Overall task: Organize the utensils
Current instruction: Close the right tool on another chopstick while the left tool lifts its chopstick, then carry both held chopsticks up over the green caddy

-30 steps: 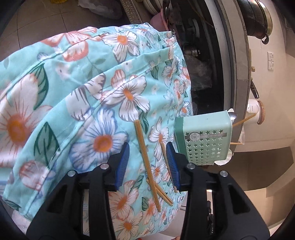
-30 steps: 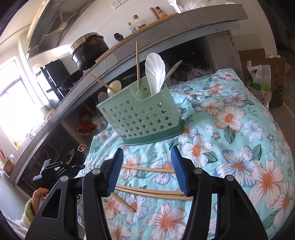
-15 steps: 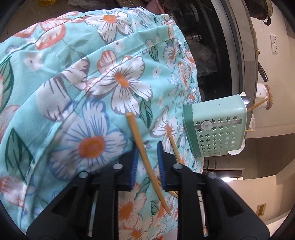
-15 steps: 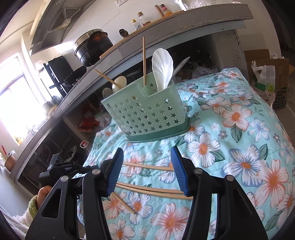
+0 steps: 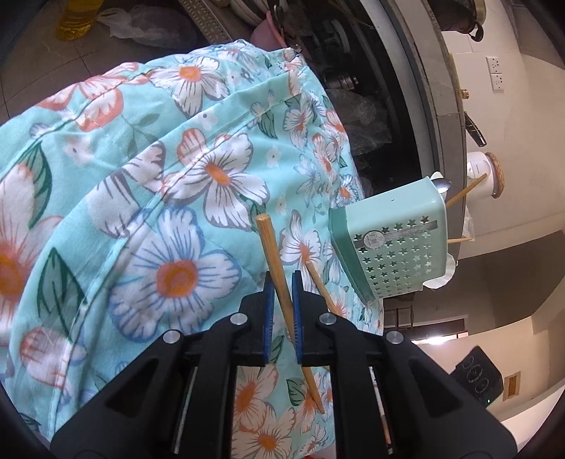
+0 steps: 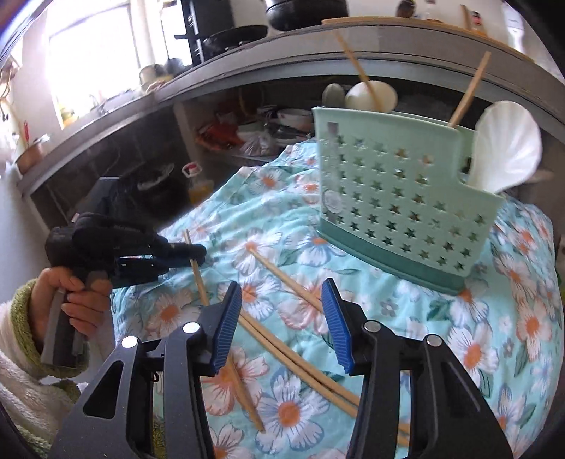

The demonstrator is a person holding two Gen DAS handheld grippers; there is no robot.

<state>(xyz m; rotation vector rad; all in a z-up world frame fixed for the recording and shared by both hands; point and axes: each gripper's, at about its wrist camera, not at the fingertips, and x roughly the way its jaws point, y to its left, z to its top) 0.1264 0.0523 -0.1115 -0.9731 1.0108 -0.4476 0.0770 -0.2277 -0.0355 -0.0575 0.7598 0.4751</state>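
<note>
My left gripper (image 5: 281, 279) is shut on a wooden chopstick (image 5: 273, 254) and tilts it up off the floral cloth (image 5: 148, 197). From the right wrist view the left gripper (image 6: 197, 252) holds that chopstick (image 6: 196, 272) at the left. My right gripper (image 6: 282, 310) is open and empty, above several loose chopsticks (image 6: 293, 286) lying on the cloth. The mint green utensil holder (image 6: 399, 204) stands behind them with chopsticks, spoons and a white shell-shaped ladle (image 6: 505, 151) in it. The holder also shows in the left wrist view (image 5: 392, 240).
A grey kitchen counter (image 6: 247, 70) with pots runs behind the cloth-covered surface, with cluttered shelves (image 6: 254, 130) under it. The cloth drops off at its edges (image 5: 106, 81). A yellow bottle (image 5: 79, 21) stands on the floor.
My left gripper closed on a chopstick and lifted its end off the cloth. My right gripper swung left and nearer the cloth, staying open.
</note>
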